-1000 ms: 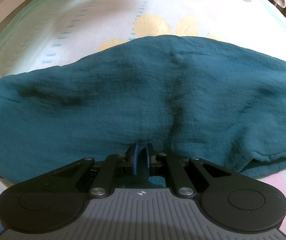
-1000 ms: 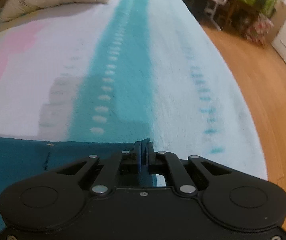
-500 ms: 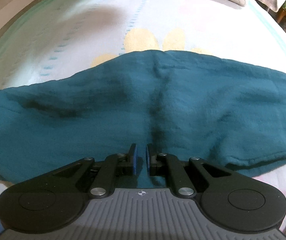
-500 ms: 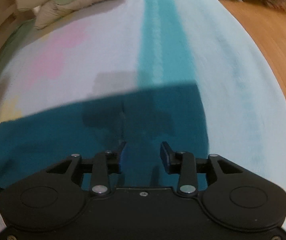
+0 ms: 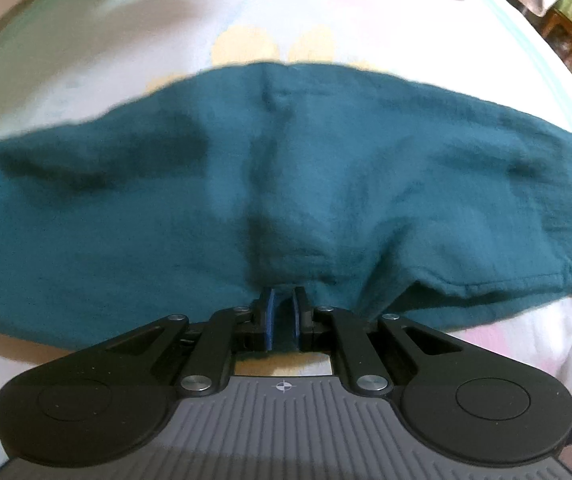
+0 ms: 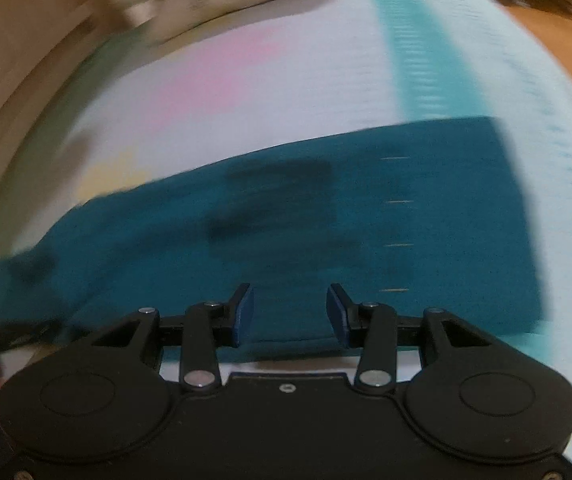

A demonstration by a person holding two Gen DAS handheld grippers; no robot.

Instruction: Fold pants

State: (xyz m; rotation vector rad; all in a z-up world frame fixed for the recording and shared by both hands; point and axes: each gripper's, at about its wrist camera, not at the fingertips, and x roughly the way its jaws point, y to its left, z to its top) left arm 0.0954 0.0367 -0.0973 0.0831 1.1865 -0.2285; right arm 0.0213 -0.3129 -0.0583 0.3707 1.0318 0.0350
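Pastel-printed bed carries the teal pants spread flat. Left hand-held gripper has its fingers narrowly parted at the near hem; right hand-held gripper gapes wide above the cloth.

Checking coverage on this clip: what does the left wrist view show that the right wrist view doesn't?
Left wrist only: the left gripper with its jaws nearly closed at the near edge of the pants, yellow spots on the bedsheet, and a wrinkled fold down the middle.
Right wrist only: the right gripper open above the fabric, a turquoise stripe, and wooden floor.
Both: teal pants spread flat on the bed.
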